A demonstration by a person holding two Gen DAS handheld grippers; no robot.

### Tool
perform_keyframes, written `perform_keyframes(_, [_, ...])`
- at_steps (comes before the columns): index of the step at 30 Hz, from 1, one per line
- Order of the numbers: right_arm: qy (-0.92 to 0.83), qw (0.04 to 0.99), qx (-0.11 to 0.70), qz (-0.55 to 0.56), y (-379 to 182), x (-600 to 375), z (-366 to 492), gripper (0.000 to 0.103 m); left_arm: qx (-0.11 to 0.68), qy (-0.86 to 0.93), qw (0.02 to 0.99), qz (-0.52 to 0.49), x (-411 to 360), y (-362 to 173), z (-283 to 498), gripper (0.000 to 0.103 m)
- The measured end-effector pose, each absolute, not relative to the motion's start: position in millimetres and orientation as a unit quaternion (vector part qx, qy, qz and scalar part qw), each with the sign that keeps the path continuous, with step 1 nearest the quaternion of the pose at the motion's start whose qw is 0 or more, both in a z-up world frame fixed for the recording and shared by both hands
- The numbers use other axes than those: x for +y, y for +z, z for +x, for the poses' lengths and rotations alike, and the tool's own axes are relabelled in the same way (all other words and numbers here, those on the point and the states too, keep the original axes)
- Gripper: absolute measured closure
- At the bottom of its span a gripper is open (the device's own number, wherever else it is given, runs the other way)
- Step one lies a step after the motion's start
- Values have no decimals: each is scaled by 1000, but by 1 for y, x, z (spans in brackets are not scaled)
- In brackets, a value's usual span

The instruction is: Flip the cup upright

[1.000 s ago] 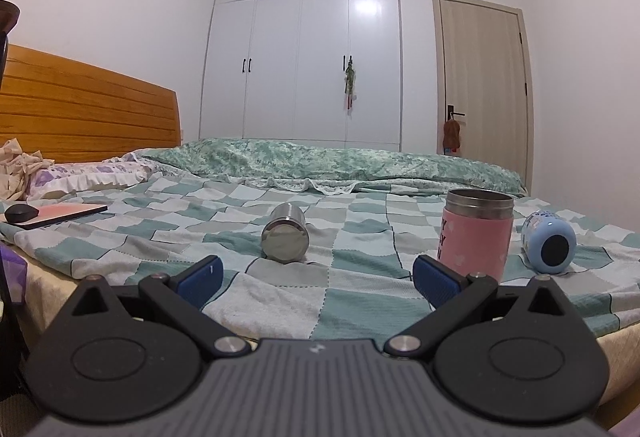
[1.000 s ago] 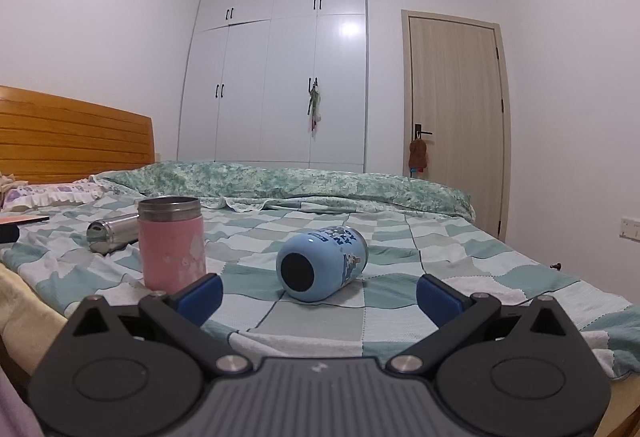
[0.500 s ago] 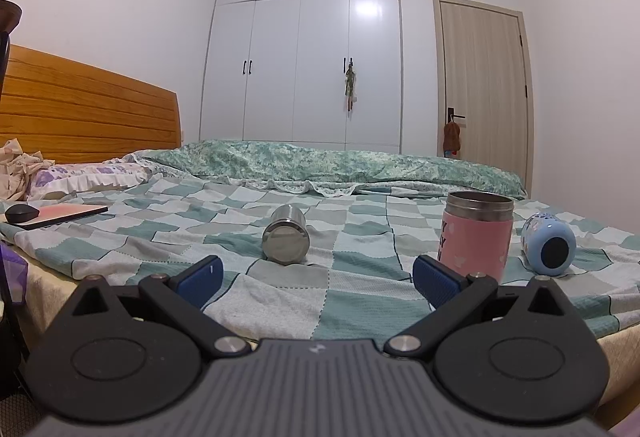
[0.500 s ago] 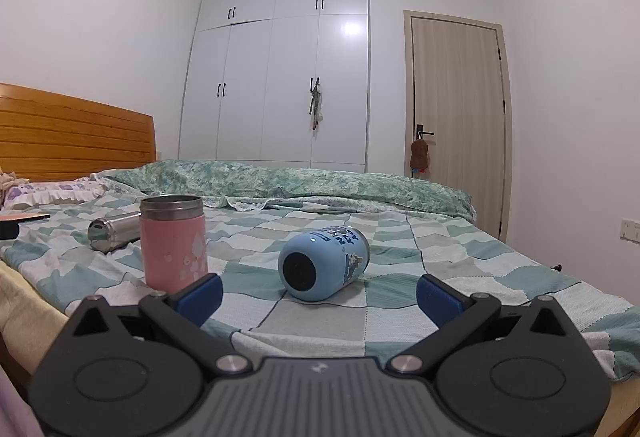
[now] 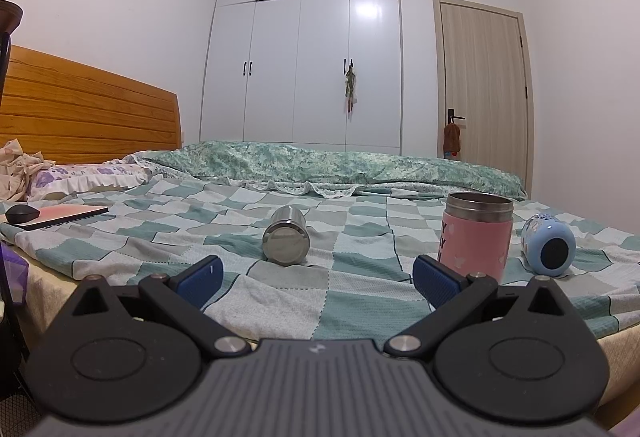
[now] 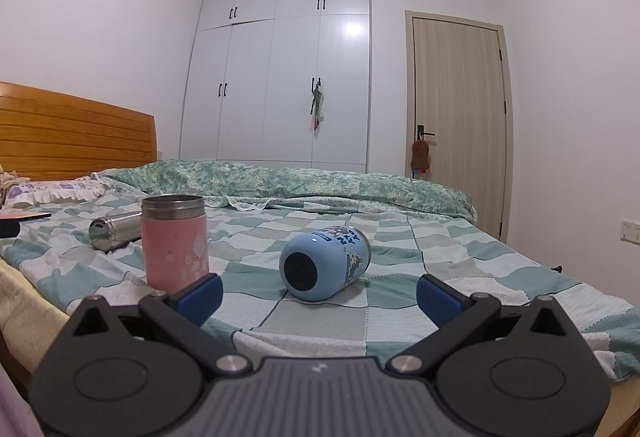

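a wide bed [image 5: 280,301] with a green and white checked cover filled the view in front of me, its wooden headboard [image 5: 88,113] to the left. on the cover stood a pink cup [image 5: 476,237], already upright, steel rim on top. just to its right lay a blue cup [image 6: 324,263] on its side, dark round end facing me. to the pink cup's left, well apart, a steel cup [image 5: 286,241] also lay on its side, its flat shiny end toward me.

my left tongs [image 5: 316,275] were spread wide and held nothing, hovering at the bed's near edge, lined up with the steel cup. my right tongs [image 6: 320,291] were equally wide and empty, the blue cup lying between and beyond the fingers.

i judged both fallen cups stiff and smooth, likely slippery, and prone to roll on the soft bedding. the steel one looked heavier. gripping across the round body near its middle seemed best.
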State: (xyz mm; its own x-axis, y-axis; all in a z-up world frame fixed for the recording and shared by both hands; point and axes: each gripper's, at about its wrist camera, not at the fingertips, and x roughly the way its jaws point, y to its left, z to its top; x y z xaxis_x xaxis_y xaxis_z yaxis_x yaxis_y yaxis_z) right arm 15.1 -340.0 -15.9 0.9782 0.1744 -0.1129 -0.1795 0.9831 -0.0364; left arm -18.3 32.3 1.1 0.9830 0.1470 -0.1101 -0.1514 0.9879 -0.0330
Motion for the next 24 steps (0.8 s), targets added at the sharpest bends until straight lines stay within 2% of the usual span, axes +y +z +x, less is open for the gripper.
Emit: perform_keyframes(24, [89,994,55,-25,-16,-339,14,0,49,72,996,-20,32,2,-19,0])
